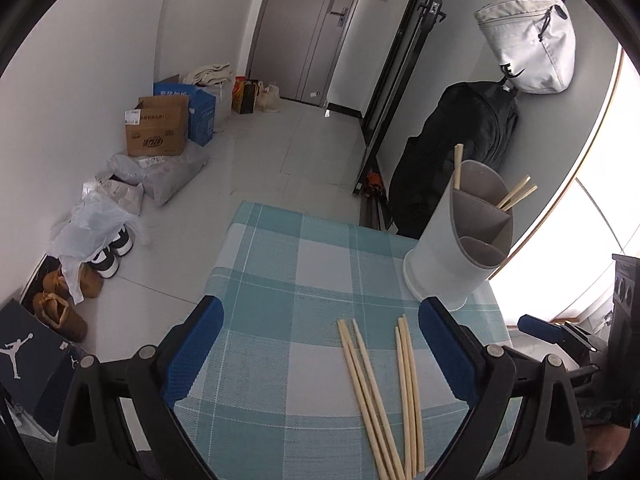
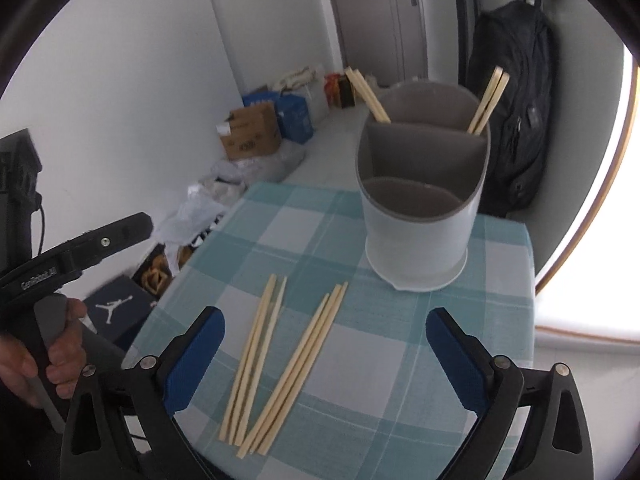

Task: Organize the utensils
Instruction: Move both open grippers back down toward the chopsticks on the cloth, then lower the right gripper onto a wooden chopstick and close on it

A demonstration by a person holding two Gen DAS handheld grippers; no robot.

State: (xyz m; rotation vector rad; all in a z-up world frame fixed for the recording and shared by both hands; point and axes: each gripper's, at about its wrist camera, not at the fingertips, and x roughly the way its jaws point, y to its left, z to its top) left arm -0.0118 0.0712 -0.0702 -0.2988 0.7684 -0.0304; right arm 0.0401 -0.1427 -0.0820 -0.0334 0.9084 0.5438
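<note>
Both my grippers, left [image 1: 320,354] and right [image 2: 324,356], gape empty; bunched chopsticks [image 2: 280,364] risk scattering off the counter [image 2: 400,400].

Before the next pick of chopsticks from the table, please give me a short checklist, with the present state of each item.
1. Left gripper open and empty: ok, jaws wide, nothing between the pads.
2. Right gripper open and empty: ok.
3. Loose chopsticks within view on the checked tablecloth: ok, two bundles lie flat, meeting near the closer ends.
4. Utensil holder upright: ok, it stands on the cloth beyond the chopsticks.
5. Free compartment in the holder: ok, the front one looks empty; chopsticks in holder lean only in the rear part.
6. Holder safely away from the table edge: cannot tell, it stands near the far corner.
</note>
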